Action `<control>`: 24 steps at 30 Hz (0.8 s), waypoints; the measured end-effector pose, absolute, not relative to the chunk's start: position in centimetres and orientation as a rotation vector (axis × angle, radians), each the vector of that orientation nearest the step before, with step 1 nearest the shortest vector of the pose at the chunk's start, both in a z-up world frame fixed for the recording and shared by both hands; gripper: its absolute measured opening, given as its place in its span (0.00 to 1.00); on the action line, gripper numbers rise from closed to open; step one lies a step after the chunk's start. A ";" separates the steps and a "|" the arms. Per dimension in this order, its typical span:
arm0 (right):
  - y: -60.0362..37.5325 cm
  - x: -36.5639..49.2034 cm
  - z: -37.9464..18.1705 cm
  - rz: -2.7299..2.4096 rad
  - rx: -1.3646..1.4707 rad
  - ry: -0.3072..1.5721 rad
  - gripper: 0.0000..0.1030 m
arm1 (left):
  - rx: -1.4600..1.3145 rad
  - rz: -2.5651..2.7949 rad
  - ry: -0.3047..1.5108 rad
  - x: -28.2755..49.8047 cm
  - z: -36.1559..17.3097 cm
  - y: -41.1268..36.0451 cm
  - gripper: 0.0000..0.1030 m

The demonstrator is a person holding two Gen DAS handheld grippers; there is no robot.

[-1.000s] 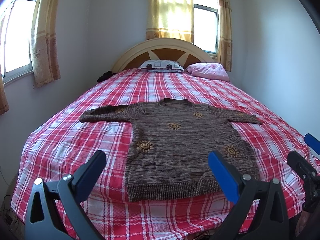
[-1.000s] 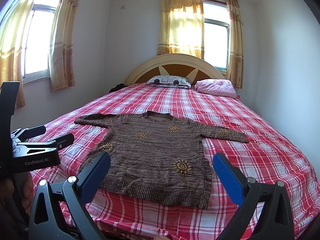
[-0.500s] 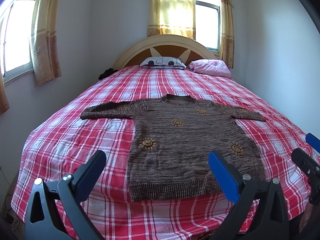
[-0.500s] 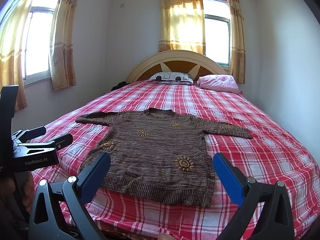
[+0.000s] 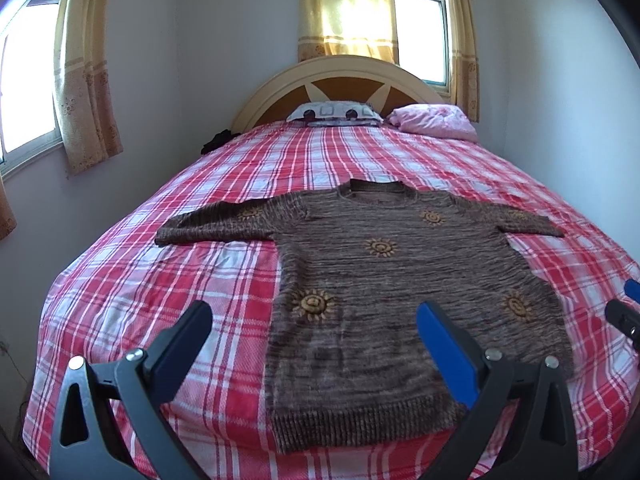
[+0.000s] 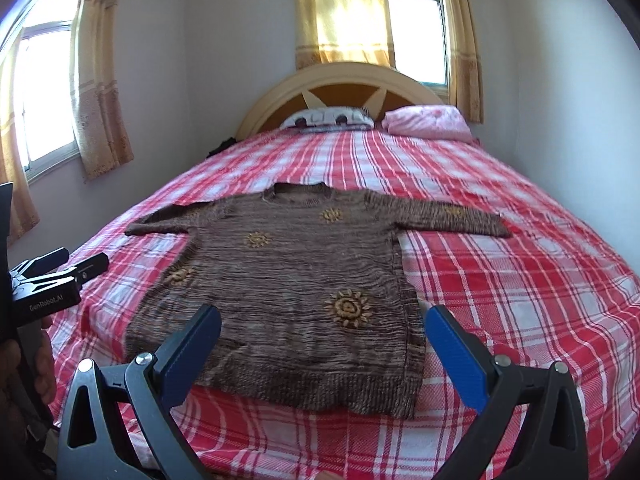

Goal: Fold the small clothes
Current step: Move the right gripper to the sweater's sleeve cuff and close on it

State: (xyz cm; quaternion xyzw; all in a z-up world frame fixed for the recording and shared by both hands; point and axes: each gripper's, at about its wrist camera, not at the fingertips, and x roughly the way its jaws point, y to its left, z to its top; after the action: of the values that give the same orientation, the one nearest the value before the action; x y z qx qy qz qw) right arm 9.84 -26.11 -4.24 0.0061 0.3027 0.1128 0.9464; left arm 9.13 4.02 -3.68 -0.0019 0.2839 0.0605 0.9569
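The left gripper (image 5: 312, 320) hangs with its jaws spread wide and nothing between them, above the near edge of the bed (image 5: 120, 288). Ahead of it and slightly to its right lies the sweater (image 5: 384, 280), flat on the bed, face up, sleeves stretched out to both sides, neck toward the headboard (image 5: 340, 80). Its ribbed hem runs just ahead of the left gripper's right finger; the left finger is over bare plaid. Bare bedding opens left of the sweater out to the bed's rounded edge.

The right gripper (image 6: 320, 320) is also wide open and empty. The sweater's hem lies just ahead of and below its fingers, the right side seam just inside its right finger. To its right a broad stretch of plaid runs to the wall (image 6: 580, 120). At its far left the left gripper shows, held by a hand (image 6: 24, 364).

The bedding is a red-and-white check, a little rumpled near the sweater's left side. Beyond the neck, open bed reaches two pillows: a patterned one (image 5: 334, 112) and a pink one (image 5: 434, 120) against the headboard. A dark item (image 5: 218, 142) sits at the bed's far left edge. Curtains (image 5: 348, 8) hang at windows behind and to the left.
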 end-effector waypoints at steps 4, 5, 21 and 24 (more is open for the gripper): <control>-27.5 13.4 -5.3 0.212 0.030 0.664 0.99 | 0.021 0.128 0.594 12.2 -4.4 4.4 1.00; -27.8 13.9 -5.5 0.206 0.032 0.671 0.99 | 0.026 0.131 0.600 13.1 -4.5 4.5 1.00; -38.4 28.2 -9.1 0.044 0.080 0.862 0.99 | 0.080 0.211 0.665 24.9 -8.1 8.7 1.00; -40.8 30.3 -9.9 0.009 0.130 0.881 0.98 | 0.099 0.232 0.669 26.9 -9.1 9.4 1.00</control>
State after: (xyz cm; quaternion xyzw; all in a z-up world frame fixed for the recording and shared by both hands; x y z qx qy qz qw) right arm 30.33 -40.78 -9.87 0.0630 0.4262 0.0043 0.9024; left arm 26.92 9.42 -9.13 0.0483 0.3275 0.1138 0.9367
